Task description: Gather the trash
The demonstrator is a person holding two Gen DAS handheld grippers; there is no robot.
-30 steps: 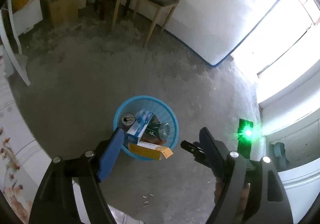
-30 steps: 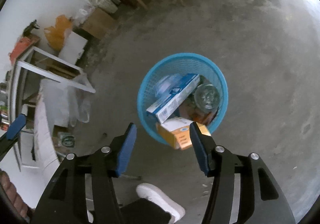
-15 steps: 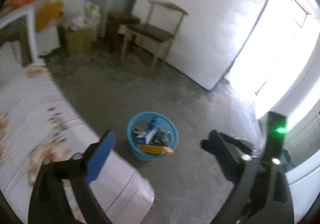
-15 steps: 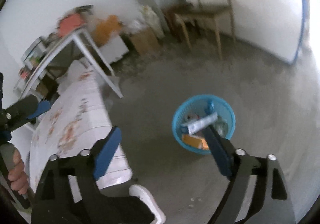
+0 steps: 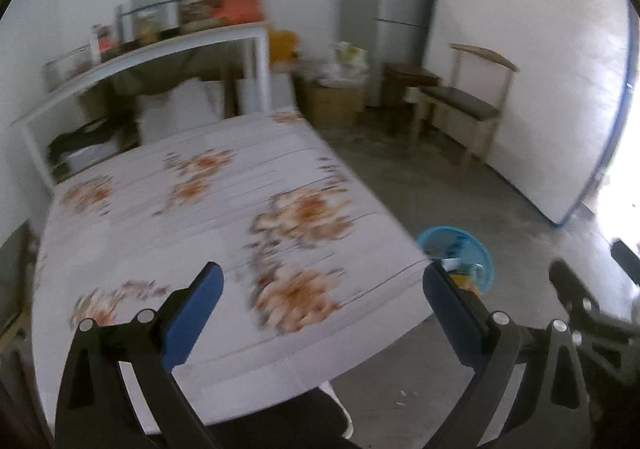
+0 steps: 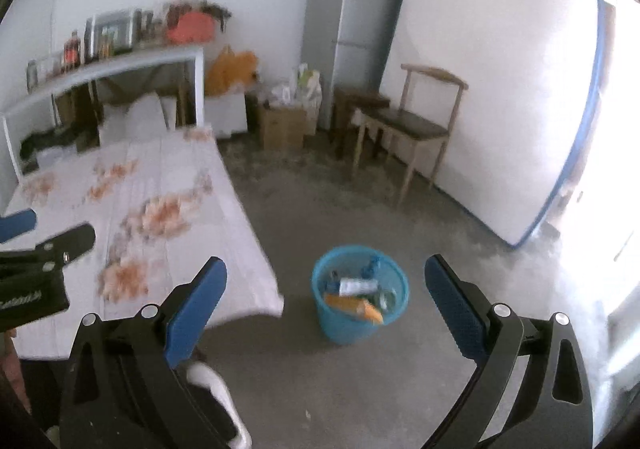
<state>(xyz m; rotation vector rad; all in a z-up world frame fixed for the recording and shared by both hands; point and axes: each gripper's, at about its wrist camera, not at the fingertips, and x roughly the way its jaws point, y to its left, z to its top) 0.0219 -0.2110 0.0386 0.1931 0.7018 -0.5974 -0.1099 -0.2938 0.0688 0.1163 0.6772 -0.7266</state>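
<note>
Both tools have swung up from looking straight down into the round blue plastic mesh basket a second ago, so the room now fills both views and the basket sits lower and farther ahead. Left tool hangs over the white counter with the orange flower-print cloth, its blue-padded fingers spread wide apart with nothing between them. From that tool, the basket lies on the grey concrete floor ahead and to the right, just past the counter's corner and partly hidden by the right finger. Right tool is also spread wide and empty; the basket stands on the floor directly ahead, between its two fingers in the view and well apart from them. Inside the basket lie an orange box, a white and blue carton and other blurred scraps. Beyond the basket stand a wooden chair with a dark seat, a tall grey fridge and a white mattress with blue piping leaning on the wall. A white shoe shows below the right tool
</note>
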